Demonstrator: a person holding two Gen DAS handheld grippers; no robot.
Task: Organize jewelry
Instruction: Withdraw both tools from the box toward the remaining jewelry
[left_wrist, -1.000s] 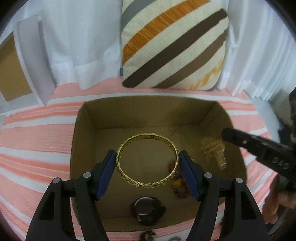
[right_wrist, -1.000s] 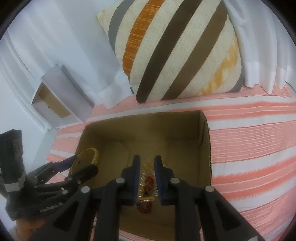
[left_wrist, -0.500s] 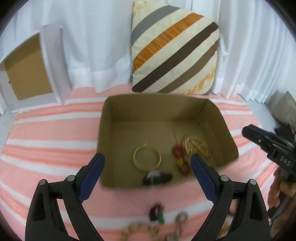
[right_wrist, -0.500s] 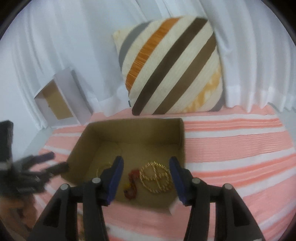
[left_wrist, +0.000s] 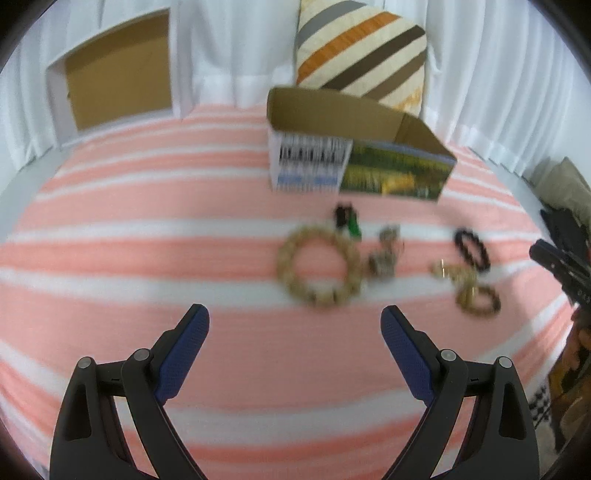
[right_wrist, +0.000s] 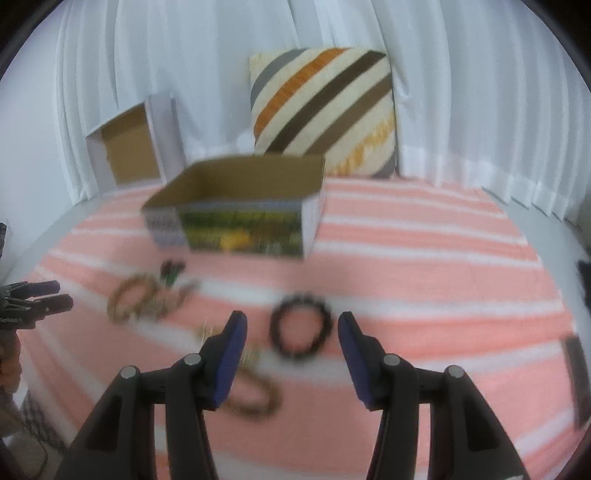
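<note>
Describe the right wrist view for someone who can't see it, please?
The open right gripper hovers over a black beaded bracelet on a pink-and-white striped cloth. Behind sit an open cardboard box, more blurred jewelry at left, and a striped pillow.

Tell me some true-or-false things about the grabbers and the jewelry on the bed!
1. Both the left gripper and right gripper are open. True.
2. The left gripper holds a gold bangle. False: it holds nothing.
3. A black bracelet lies between the right gripper's fingers in its view. True.
4. The big beaded ring is inside the box. False: it lies on the striped cover before the box.
</note>
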